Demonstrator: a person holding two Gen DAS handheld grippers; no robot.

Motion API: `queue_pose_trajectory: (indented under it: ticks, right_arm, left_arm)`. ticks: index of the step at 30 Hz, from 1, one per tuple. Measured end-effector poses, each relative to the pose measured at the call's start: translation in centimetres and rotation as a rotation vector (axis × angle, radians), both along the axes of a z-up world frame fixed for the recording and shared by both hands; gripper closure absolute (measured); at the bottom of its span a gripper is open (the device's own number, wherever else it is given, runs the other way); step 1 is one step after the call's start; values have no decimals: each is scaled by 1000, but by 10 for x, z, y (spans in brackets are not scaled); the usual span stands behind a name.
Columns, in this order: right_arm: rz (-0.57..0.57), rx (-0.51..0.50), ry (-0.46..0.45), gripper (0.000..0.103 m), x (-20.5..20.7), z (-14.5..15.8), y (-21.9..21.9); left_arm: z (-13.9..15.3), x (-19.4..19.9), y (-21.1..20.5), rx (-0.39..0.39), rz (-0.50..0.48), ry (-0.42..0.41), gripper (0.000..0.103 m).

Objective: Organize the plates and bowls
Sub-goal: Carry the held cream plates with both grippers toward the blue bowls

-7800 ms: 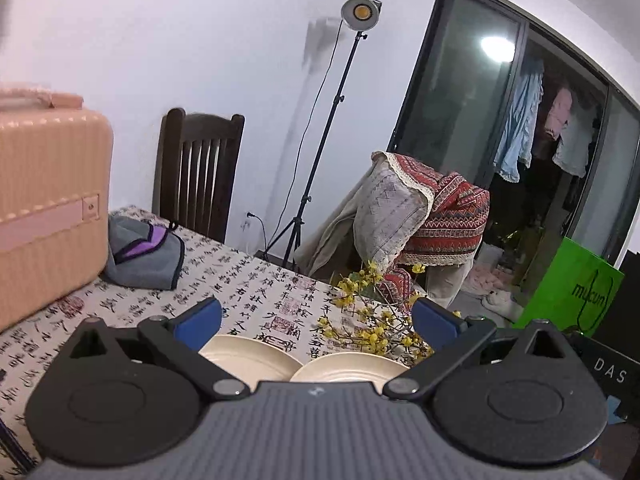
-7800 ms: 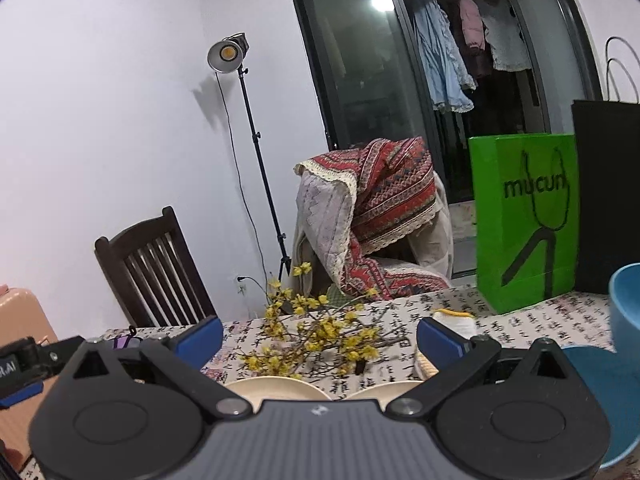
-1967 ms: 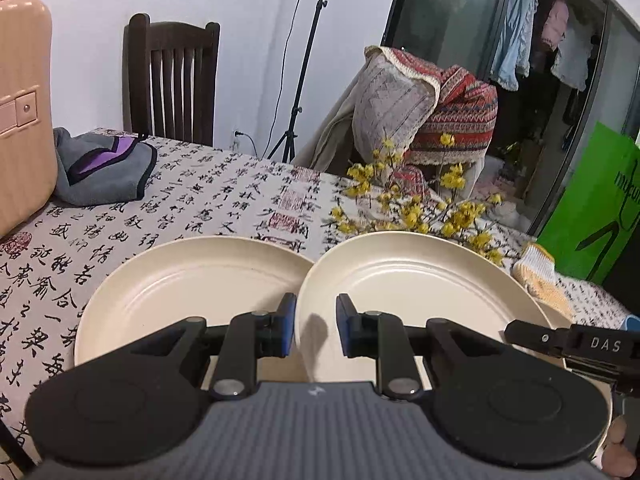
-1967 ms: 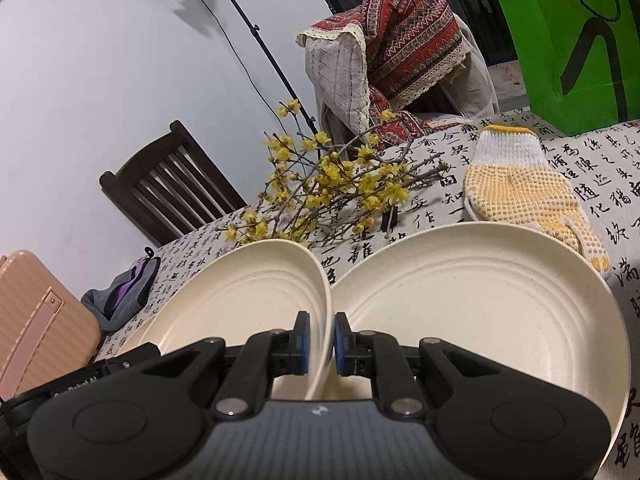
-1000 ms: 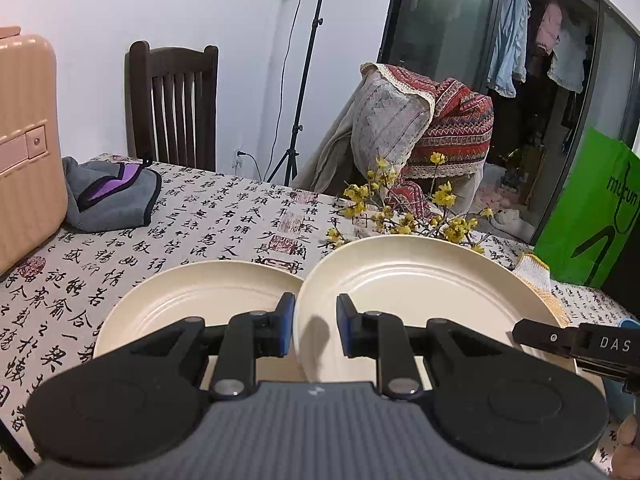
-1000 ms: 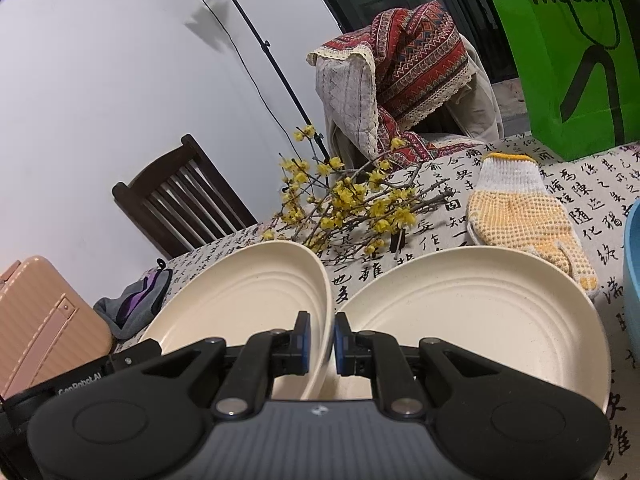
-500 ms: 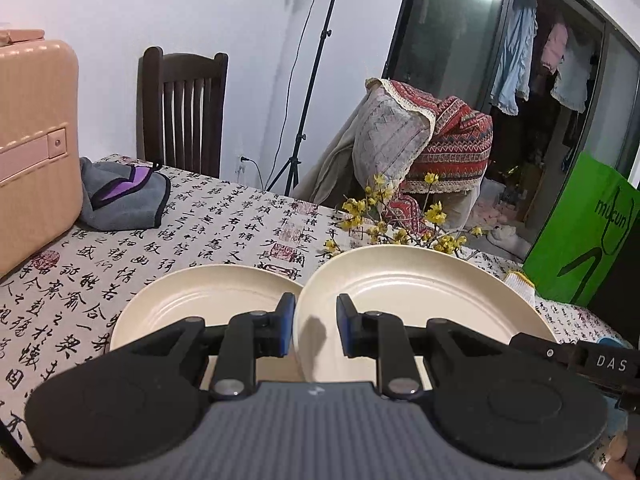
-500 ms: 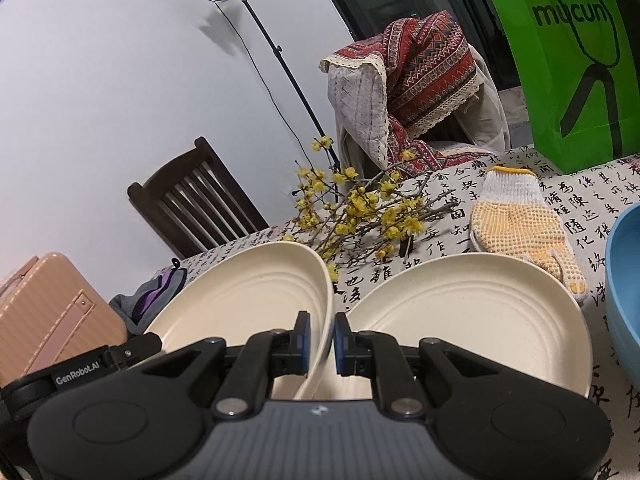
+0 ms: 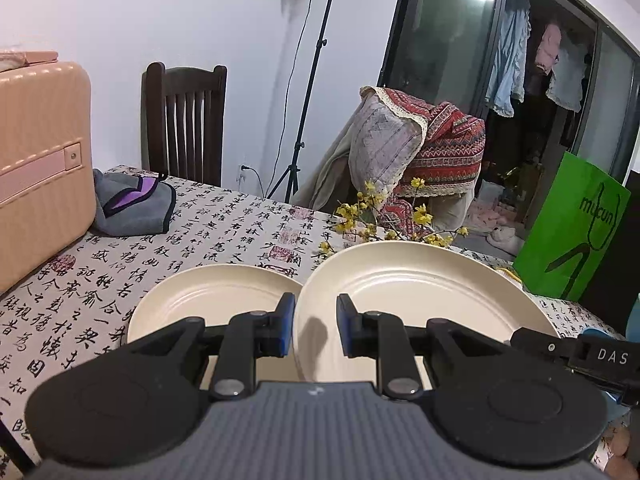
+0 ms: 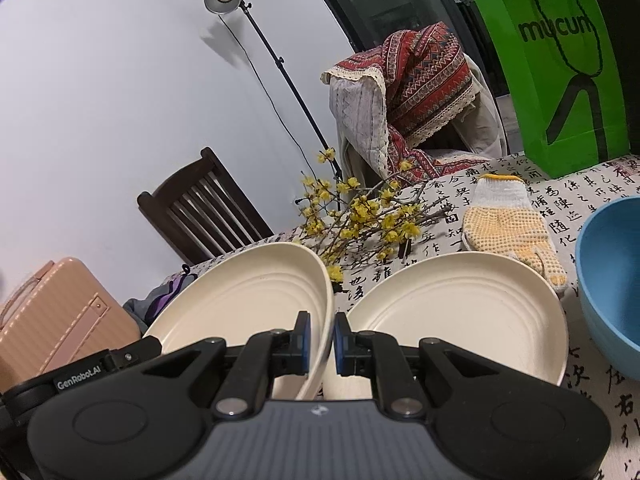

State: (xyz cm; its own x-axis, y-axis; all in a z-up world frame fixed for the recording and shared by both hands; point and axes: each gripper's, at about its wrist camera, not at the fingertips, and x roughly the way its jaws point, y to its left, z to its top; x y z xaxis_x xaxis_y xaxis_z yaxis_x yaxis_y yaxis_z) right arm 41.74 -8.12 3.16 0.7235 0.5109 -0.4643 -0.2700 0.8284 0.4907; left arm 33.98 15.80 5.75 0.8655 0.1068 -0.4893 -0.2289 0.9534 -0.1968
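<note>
Left gripper (image 9: 316, 330): jaws clamped on the left rim of the middle plate (image 9: 420, 292), centre of the left view.
Right gripper (image 10: 318, 340): jaws nearly together, pinching what I judge to be the same plate's right rim.
Why 2 grips: 1 gripper on each side likely keeps the wide, shallow plate level and stops it swinging.
Task's things: the middle plate hangs above the table (image 9: 220, 232). A 2nd plate (image 9: 208, 296) lies lower left in the left view, and a 3rd plate (image 10: 460, 312) lies lower right in the right view, near the blue bowl (image 10: 612, 280).
Edges: the held rim overlaps both neighbours' rims in the pictures; I cannot tell whether they touch.
Open room: bare cloth lies upper left. The flowers (image 10: 360, 216) and glove (image 10: 508, 224) crowd the far side.
Likely step: stacking it on a neighbour.
</note>
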Motion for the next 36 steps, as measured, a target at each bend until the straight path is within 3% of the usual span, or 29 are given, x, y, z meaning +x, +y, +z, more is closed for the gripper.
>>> queue_pose_trajectory:
  ticks: [36]
  right_arm:
    - [0, 13, -68, 92, -90, 28, -25]
  left_arm:
    - [26, -90, -23, -5, -12, -43, 81]
